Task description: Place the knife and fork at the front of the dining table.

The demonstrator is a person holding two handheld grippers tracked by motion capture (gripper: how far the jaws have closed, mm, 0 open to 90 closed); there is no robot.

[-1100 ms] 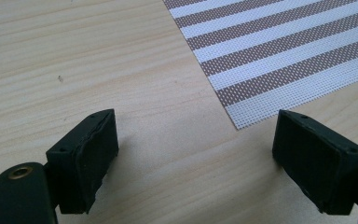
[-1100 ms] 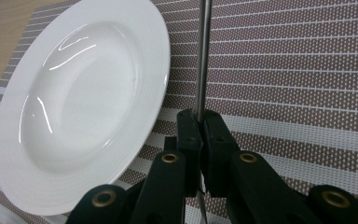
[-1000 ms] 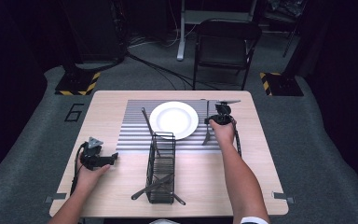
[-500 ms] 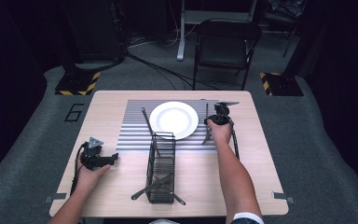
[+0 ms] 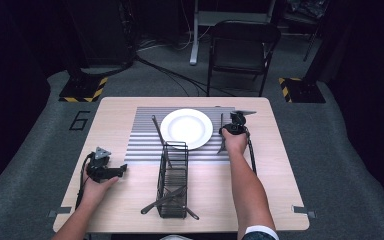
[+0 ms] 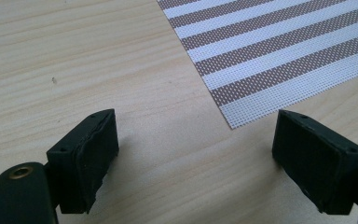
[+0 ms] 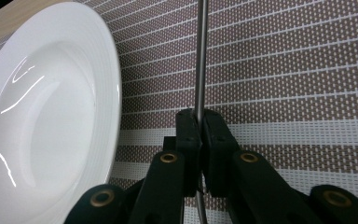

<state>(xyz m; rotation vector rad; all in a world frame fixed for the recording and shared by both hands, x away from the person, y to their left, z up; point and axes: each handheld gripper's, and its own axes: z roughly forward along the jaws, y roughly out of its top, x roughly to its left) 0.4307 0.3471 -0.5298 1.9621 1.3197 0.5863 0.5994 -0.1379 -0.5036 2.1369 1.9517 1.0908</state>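
Note:
My right gripper (image 7: 199,116) is shut on the thin metal stem of a piece of cutlery (image 7: 200,56), which runs straight away from the jaws over the striped placemat (image 7: 284,70). The white plate (image 7: 51,116) lies close to its left. From above, the right gripper (image 5: 230,127) sits just right of the plate (image 5: 186,128), and the cutlery (image 5: 221,142) lies along the mat beside it. My left gripper (image 6: 196,154) stands open over bare wood with nothing between its jaws, close to the mat's corner (image 6: 270,51). In the high view the left gripper (image 5: 123,169) rests at the table's left.
A black wire basket (image 5: 173,181) stands at the front middle of the table (image 5: 280,190). Utensils lie across its near end and another leans out of its far end (image 5: 158,131). A folding chair (image 5: 242,47) stands behind the table.

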